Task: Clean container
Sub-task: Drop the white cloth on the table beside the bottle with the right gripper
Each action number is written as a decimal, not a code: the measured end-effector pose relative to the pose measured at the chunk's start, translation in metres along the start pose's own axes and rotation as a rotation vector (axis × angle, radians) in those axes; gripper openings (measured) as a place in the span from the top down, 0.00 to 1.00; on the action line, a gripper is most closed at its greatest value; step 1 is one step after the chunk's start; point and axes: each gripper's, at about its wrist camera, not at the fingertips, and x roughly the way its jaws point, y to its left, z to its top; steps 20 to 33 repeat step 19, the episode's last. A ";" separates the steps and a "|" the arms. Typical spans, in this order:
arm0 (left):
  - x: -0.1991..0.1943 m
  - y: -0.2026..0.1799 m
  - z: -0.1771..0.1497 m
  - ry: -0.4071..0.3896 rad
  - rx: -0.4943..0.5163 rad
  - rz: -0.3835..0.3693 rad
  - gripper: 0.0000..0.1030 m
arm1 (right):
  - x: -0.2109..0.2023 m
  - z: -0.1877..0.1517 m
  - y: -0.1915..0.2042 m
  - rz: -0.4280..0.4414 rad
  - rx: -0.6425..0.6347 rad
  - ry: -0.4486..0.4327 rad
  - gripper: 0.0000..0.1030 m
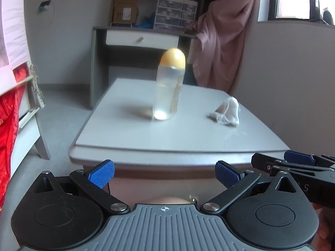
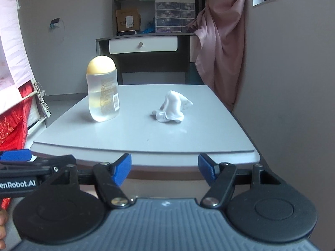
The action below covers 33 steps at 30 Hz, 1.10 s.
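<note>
A low desk [image 2: 146, 138] with a smooth, pale grey matte top and rounded front corners is seen across both views; a second lip runs beneath its front edge. Behind it, a grey writing table [image 2: 142, 41] with a white drawer front and a small knob is set against the wall. A dusty-pink curtain [image 2: 222, 41] in soft folds is hung at the right.

The container [image 2: 103, 90], a tall bottle of clear plastic with rounded shoulders and a domed amber cap, is stood upright on the left half of the desk. It is seen to be partly filled with a pale, clear liquid, and a printed label with a barcode is carried on one side. In the left wrist view the bottle [image 1: 168, 85] is blurred and its narrow edge is shown.

A crumpled white tissue [image 2: 172, 108] is laid to the right of the bottle, apart from it, in a peaked, creased heap. It is also seen in the left wrist view [image 1: 227, 113].

The left gripper [image 1: 164, 173] is held short of the desk's front edge, its jaws spread wide with nothing between the ribbed blue pads [image 1: 101, 174]. The right gripper [image 2: 165, 168] is held likewise before the edge, jaws apart and empty, blue pads [image 2: 122, 169] facing inward on black linkage arms.
</note>
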 end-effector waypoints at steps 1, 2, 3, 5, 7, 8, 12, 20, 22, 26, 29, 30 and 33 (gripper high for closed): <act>-0.002 0.000 -0.002 0.001 0.000 0.008 0.00 | 0.000 -0.001 0.000 0.003 0.003 0.004 0.32; -0.003 0.000 -0.002 0.001 0.002 0.013 0.00 | 0.000 -0.002 0.001 0.005 0.003 0.009 0.32; -0.004 0.000 -0.003 0.000 0.005 0.019 0.00 | 0.000 -0.003 0.001 0.007 0.001 0.012 0.32; -0.007 0.000 -0.002 -0.005 0.014 0.022 0.00 | -0.001 -0.004 0.002 0.007 0.000 0.008 0.32; -0.010 -0.001 -0.001 -0.016 0.025 0.015 0.00 | -0.001 -0.002 0.001 0.010 0.011 0.005 0.32; -0.011 -0.002 0.000 -0.023 0.026 0.007 0.00 | -0.001 -0.002 0.001 0.011 0.014 0.005 0.32; -0.014 -0.003 0.001 -0.039 0.005 -0.028 0.00 | 0.002 -0.003 0.000 0.013 0.020 0.012 0.32; -0.010 -0.004 -0.001 -0.028 -0.010 -0.041 0.00 | 0.003 -0.003 0.000 0.018 0.026 0.018 0.32; -0.010 -0.004 -0.001 -0.028 -0.010 -0.041 0.00 | 0.003 -0.003 0.000 0.018 0.026 0.018 0.32; -0.010 -0.004 -0.001 -0.028 -0.010 -0.041 0.00 | 0.003 -0.003 0.000 0.018 0.026 0.018 0.32; -0.010 -0.004 -0.001 -0.028 -0.010 -0.041 0.00 | 0.003 -0.003 0.000 0.018 0.026 0.018 0.32; -0.010 -0.004 -0.001 -0.028 -0.010 -0.041 0.00 | 0.003 -0.003 0.000 0.018 0.026 0.018 0.32; -0.010 -0.004 -0.001 -0.028 -0.010 -0.041 0.00 | 0.003 -0.003 0.000 0.018 0.026 0.018 0.32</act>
